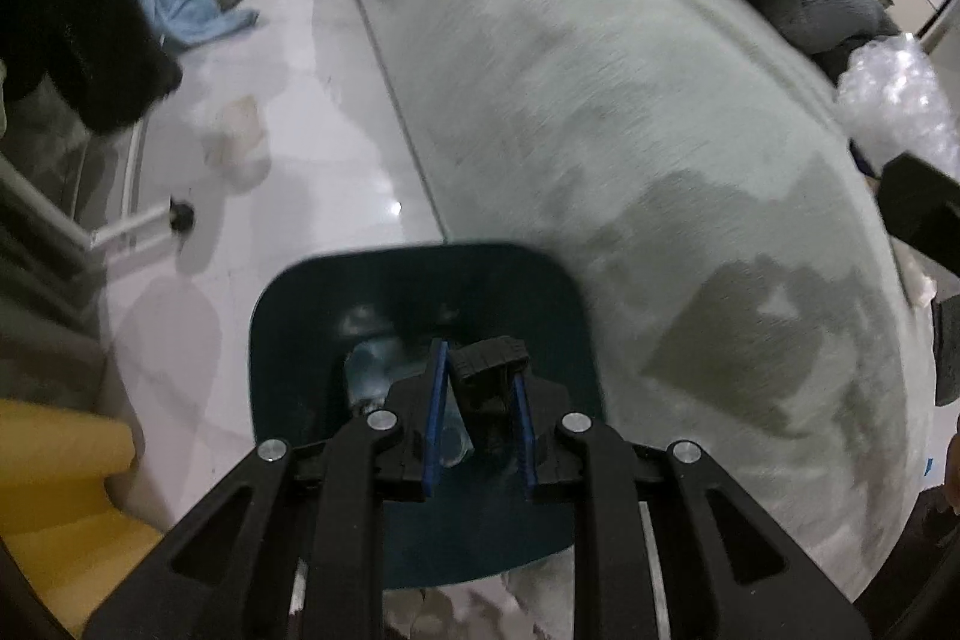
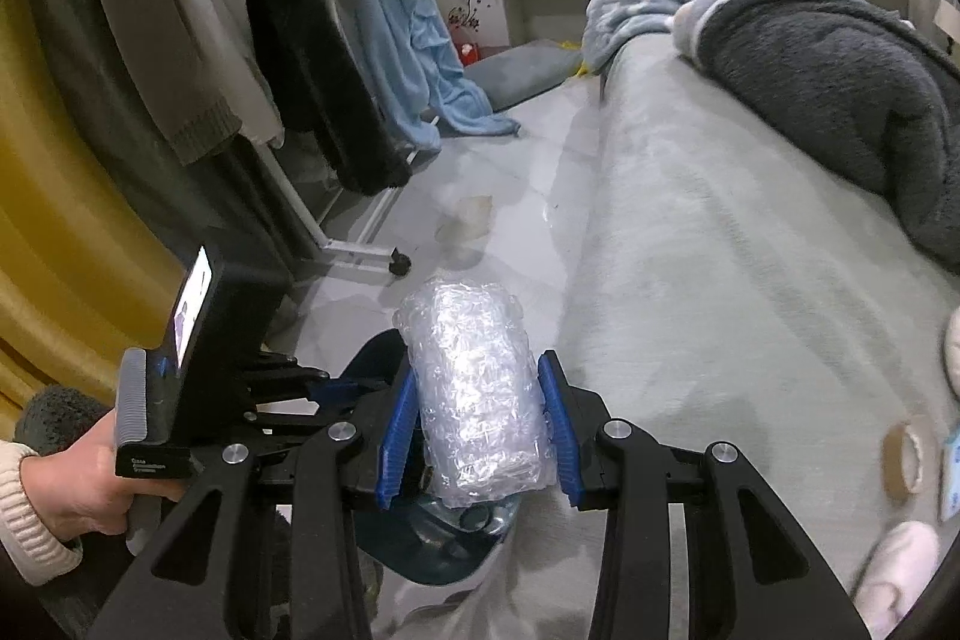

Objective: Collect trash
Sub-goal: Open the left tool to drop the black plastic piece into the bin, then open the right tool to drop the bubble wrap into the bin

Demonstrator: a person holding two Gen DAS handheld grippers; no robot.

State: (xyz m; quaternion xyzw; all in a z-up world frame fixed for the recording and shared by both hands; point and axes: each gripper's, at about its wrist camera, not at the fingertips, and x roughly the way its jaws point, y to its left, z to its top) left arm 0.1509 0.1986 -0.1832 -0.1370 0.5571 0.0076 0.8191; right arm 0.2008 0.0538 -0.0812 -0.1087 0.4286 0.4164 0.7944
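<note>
My left gripper [image 1: 479, 388] is shut on a small black plastic piece [image 1: 487, 367] and holds it over the dark blue trash bin [image 1: 288, 340] on the floor beside the bed. A clear plastic bottle [image 1: 369, 367] lies inside the bin. My right gripper [image 2: 480, 412] is shut on a wad of bubble wrap [image 2: 477, 388] and holds it above the same bin [image 2: 432, 550]. The bubble wrap also shows at the right edge of the left wrist view [image 1: 894, 100]. The left gripper's body [image 2: 204, 364] shows at the left of the right wrist view.
A grey bed [image 2: 720, 250] with a dark blanket [image 2: 840, 88] fills the right. A clothes rack on wheels [image 2: 360, 250] with hanging clothes stands at left. A tape roll [image 2: 906, 460] lies on the bed. A stain [image 2: 468, 220] marks the white floor.
</note>
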